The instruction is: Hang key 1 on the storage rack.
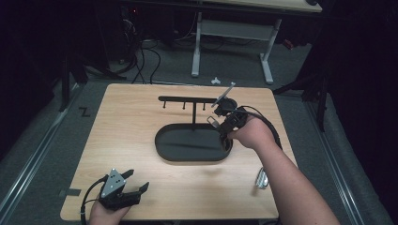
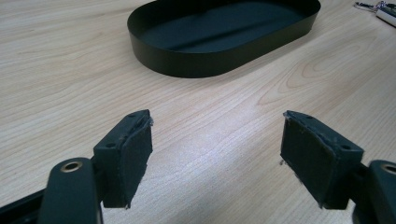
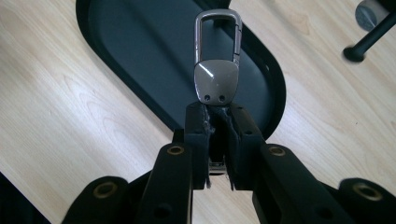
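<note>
High view / your right gripper: it hangs over the right end of the black oval tray, your hand behind it.
High view / keychain clip: a small metal piece at the gripper's tip, above the tray's right rim; too small here to read the grip.
High view / hook rack: a black bar with short pegs on a post rising from the tray; your right gripper is just beside its right end.
High view / your left gripper: it rests near the table's front left corner, well apart from the tray, jaws spread.
High view / metal item: a small shiny thing lies on the table by your right forearm; you cannot tell what it is.
Left gripper view / jaws: they stand wide apart with bare wood between them; pads touch nothing.
Left gripper view / tray: ahead of the jaws, on the table.
Right gripper view / jaws: clamped together on the lower end of the keychain clip.
Right gripper view / clip: silver body and carabiner loop stick out past the pads, held over the tray's interior.
</note>
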Demonstrator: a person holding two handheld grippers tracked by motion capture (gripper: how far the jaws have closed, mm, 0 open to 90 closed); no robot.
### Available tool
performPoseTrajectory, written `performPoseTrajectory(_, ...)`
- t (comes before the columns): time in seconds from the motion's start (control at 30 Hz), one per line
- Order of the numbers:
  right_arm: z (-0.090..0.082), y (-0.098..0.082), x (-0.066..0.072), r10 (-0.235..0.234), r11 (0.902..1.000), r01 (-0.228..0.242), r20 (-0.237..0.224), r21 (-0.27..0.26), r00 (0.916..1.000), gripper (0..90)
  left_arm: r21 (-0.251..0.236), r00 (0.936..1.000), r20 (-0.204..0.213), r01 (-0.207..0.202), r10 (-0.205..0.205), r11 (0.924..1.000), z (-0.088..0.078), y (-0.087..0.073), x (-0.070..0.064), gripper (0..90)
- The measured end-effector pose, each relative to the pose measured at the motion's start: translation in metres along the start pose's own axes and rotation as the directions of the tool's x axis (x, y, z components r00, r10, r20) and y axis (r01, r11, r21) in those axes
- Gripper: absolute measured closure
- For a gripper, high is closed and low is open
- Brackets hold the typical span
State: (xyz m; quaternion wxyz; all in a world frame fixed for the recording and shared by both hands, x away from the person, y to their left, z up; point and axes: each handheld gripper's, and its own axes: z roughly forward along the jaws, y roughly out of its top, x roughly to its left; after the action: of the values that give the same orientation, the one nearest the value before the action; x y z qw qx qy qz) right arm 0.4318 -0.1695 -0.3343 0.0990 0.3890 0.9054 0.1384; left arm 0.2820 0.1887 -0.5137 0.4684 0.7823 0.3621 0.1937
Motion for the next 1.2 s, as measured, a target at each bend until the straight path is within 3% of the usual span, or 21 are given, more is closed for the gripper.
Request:
performPoseTrajectory(0.03, -0.001, 0.002, -0.001, -0.004, 1.0000, 0.004, 0.003, -0.006, 1.0000, 80.7, 0.001, 1.0000, 0.000, -0.001, 0.001, 1.0000, 0.000, 0.000, 0.000, 25.3)
performPoseTrajectory(0.07, -0.003, 0.004, 0.000, 0.020, 0.9998, -0.020, 0.004, -0.005, 0.9998, 80.7, 0.001, 1.0000, -0.001, -0.001, 0.001, 1.0000, 0.000, 0.000, 0.000, 25.3)
performPoseTrajectory(0.2, -0.006, 0.012, -0.002, -0.006, 0.9997, 0.006, 0.009, -0.025, 0.9999, 80.7, 0.000, 1.0000, -0.003, 0.000, 0.000, 1.0000, 0.000, 0.000, 0.001, 25.3)
performPoseTrajectory(0.23, -0.007, 0.014, -0.001, 0.021, 0.9995, -0.021, 0.008, -0.024, 0.9997, 80.7, 0.000, 1.0000, -0.003, 0.000, 0.000, 1.0000, 0.000, 0.000, 0.001, 25.3)
performPoseTrajectory(0.3, -0.007, 0.017, -0.004, -0.001, 0.9993, 0.001, 0.011, -0.037, 0.9999, 80.7, 0.002, 1.0000, -0.002, -0.001, 0.001, 1.0000, 0.000, 0.000, 0.001, 25.3)
performPoseTrajectory(0.6, -0.005, 0.026, -0.006, 0.006, 0.9990, -0.005, 0.022, -0.044, 0.9997, 80.7, 0.008, 1.0000, 0.002, -0.005, 0.005, 1.0000, 0.000, 0.000, 0.001, 25.3)
performPoseTrajectory(0.87, 0.001, 0.034, -0.004, 0.019, 0.9992, -0.018, 0.032, -0.036, 0.9993, 80.6, 0.012, 1.0000, 0.004, -0.009, 0.009, 0.9999, 0.001, 0.000, 0.001, 25.3)
performPoseTrajectory(0.9, 0.002, 0.036, -0.005, 0.002, 0.9994, 0.000, 0.037, -0.036, 0.9993, 80.6, 0.013, 0.9999, 0.004, -0.009, 0.009, 0.9999, 0.001, 0.000, 0.001, 25.2)
performPoseTrajectory(0.93, 0.002, 0.037, -0.004, 0.019, 0.9994, -0.018, 0.034, -0.030, 0.9992, 80.7, 0.012, 1.0000, 0.003, -0.009, 0.009, 0.9999, 0.001, 0.000, 0.001, 25.2)
performPoseTrajectory(1.07, 0.007, 0.041, -0.006, 0.002, 0.9998, -0.001, 0.056, -0.022, 0.9984, 80.7, 0.012, 1.0000, 0.003, -0.008, 0.008, 0.9999, 0.001, -0.001, 0.001, 25.2)
performPoseTrajectory(1.13, 0.009, 0.042, -0.005, 0.024, 0.9996, -0.023, 0.060, -0.013, 0.9979, 80.7, 0.014, 1.0000, 0.003, -0.008, 0.008, 0.9999, 0.001, -0.001, 0.002, 25.2)
performPoseTrajectory(1.2, 0.012, 0.043, -0.006, 0.008, 0.9999, -0.007, 0.066, -0.015, 0.9978, 80.6, 0.014, 1.0000, 0.003, -0.008, 0.008, 0.9999, 0.001, -0.001, 0.002, 25.2)
